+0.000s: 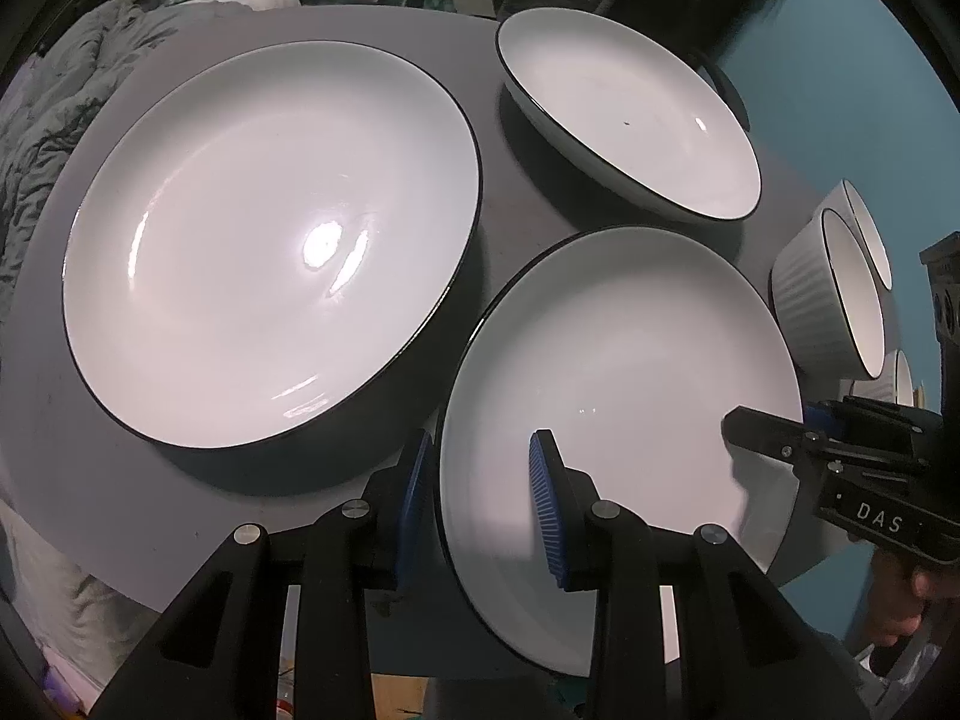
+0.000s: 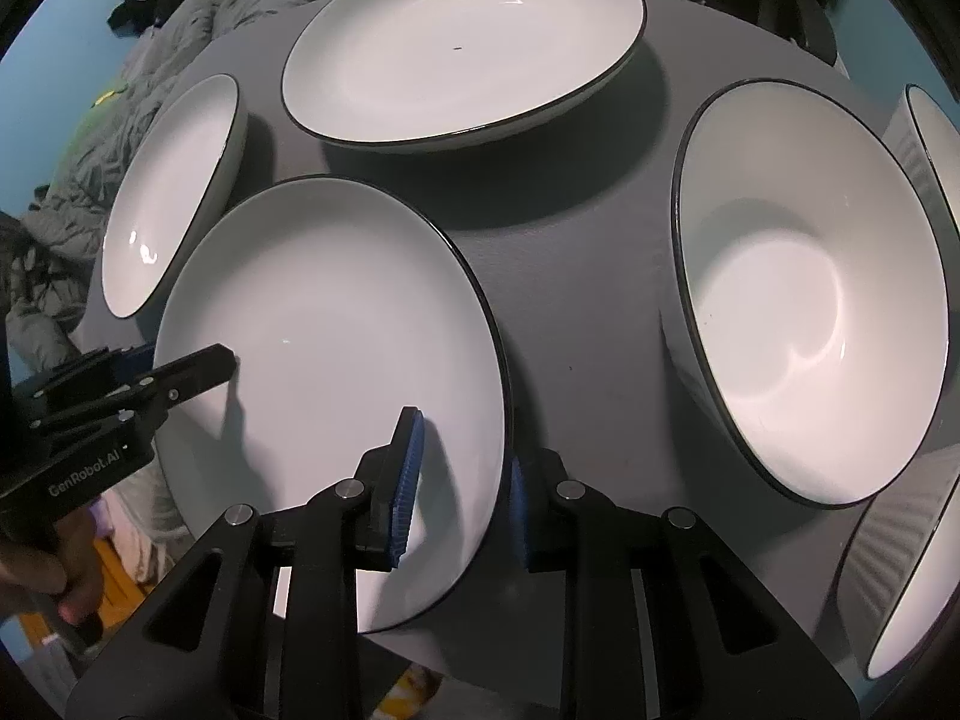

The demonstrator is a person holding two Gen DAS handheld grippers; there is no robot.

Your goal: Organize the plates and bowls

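Observation:
Three white plates with dark rims lie on a round grey table: a large plate, a far plate and a near plate. My left gripper is open, its jaws straddling the near plate's left rim. My right gripper is open and straddles the same plate's right rim; it also shows in the left wrist view. The left gripper shows in the right wrist view. The large plate and far plate lie beyond.
White ribbed bowls stand at the table's right edge; one large bowl sits right of my right gripper, with more ribbed bowls around it. A grey quilt lies beyond the table's left side.

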